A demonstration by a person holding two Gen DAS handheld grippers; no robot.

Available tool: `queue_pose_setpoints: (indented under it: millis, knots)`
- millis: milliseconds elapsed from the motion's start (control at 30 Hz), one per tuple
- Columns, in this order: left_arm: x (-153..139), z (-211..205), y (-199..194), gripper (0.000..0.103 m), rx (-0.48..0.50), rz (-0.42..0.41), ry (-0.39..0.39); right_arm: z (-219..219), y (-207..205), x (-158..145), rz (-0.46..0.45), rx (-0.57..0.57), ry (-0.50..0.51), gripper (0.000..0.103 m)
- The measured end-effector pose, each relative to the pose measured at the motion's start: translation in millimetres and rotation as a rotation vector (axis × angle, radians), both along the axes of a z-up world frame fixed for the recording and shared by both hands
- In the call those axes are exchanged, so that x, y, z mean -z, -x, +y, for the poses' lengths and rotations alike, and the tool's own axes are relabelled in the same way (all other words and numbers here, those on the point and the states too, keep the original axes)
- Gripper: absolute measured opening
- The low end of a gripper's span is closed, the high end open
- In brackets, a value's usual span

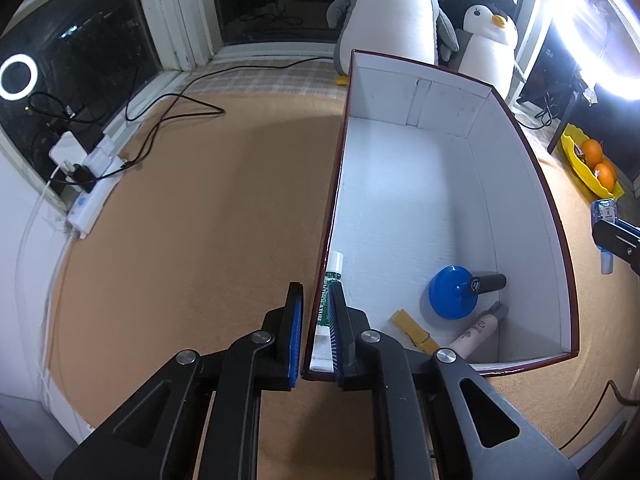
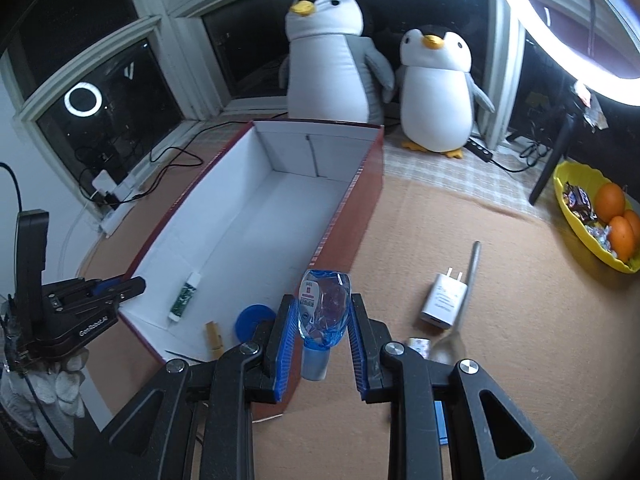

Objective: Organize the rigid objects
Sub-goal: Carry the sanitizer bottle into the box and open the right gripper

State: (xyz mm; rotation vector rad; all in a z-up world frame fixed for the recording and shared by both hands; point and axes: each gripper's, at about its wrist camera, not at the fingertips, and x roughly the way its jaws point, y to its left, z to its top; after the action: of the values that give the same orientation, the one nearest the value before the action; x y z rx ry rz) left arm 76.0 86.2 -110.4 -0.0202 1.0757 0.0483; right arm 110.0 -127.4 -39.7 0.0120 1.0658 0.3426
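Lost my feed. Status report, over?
Left gripper clamped on box wall. Right gripper holds blue bottle beside box. Path clear.

The long cardboard box (image 2: 362,184) is dark red outside, plain white inside. A round blue lid (image 1: 452,294) lies in it beside a green-and-white tube (image 2: 184,296). The small clear-blue plastic bottle (image 2: 324,308) carries a red-and-white label. Orange fruit (image 2: 610,202) sits in a yellow bowl (image 2: 576,232).
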Motion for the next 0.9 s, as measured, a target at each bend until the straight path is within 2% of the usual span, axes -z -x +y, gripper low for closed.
queue_pose_setpoints:
  millis: [500,900]
  knots:
    - [1,3,2,0.007,0.003,-0.009,-0.001,61,11,3,0.016,-0.131,-0.024,0.023]
    - [1,1,4,0.006,0.002,-0.010,-0.009,78,7,15,0.040,-0.162,-0.030,0.023]
